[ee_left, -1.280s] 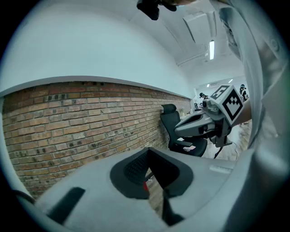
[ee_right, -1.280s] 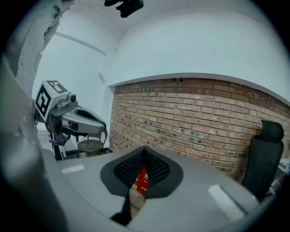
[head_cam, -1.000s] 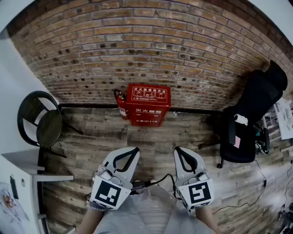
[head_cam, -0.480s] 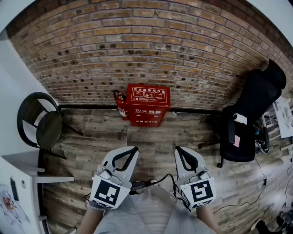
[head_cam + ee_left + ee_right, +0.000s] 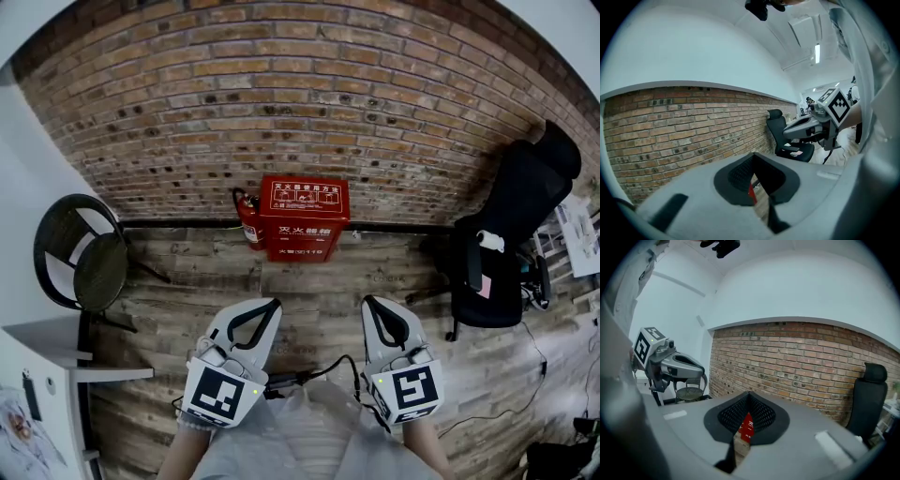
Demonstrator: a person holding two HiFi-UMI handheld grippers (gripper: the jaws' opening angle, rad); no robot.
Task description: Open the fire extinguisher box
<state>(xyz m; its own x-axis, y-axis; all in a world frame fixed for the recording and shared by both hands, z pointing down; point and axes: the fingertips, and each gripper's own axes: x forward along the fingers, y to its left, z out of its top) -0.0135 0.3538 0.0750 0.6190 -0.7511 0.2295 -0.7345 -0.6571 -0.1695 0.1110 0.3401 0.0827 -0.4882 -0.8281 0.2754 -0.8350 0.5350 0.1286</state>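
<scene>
Stepping nearer to the far box (image 5: 303,217) should come first; left gripper (image 5: 271,305) and right gripper (image 5: 372,302) are both closed, empty, well apart from it.

Extinguisher (image 5: 247,218) partly behind box (image 5: 303,217)
</scene>
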